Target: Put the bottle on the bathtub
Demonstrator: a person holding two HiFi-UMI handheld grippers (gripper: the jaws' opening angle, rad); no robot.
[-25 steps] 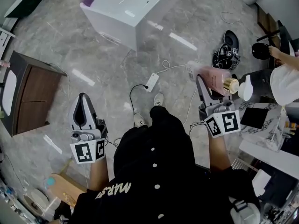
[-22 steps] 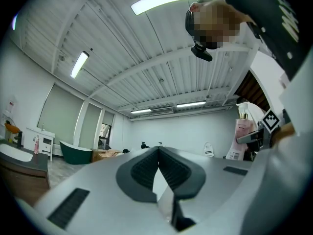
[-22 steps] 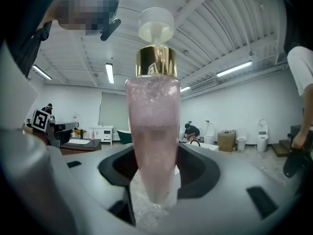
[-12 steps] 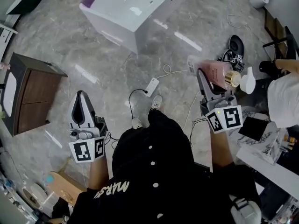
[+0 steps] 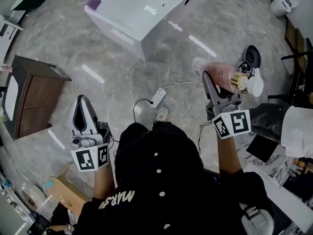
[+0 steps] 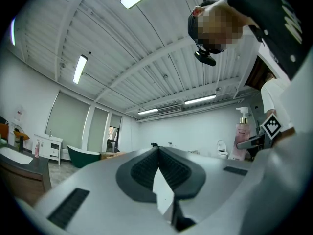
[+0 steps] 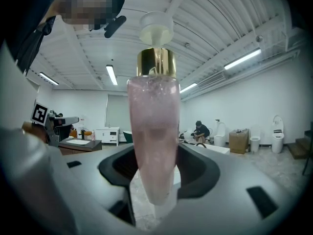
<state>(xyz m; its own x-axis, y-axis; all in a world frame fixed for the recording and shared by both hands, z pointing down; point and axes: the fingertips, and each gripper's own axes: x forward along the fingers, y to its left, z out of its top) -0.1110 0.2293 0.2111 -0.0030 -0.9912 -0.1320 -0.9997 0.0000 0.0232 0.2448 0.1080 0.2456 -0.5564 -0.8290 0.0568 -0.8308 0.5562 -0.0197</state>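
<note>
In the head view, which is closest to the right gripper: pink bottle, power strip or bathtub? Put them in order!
1. pink bottle: held in the right gripper itself.
2. power strip: on the floor, to its left.
3. bathtub: farthest, ahead at the picture's top.

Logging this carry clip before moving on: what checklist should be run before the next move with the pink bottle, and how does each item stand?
1. Grip on pink bottle: ok, right gripper clamps its body.
2. Left gripper free: ok, jaws together, nothing between.
3. Bathtub in sight: ok, ahead in the head view.
4. Walking path: not ok, power strip and cable lie on the floor toward it.
5. Bottle above bathtub: not ok, it is over floor.
</note>
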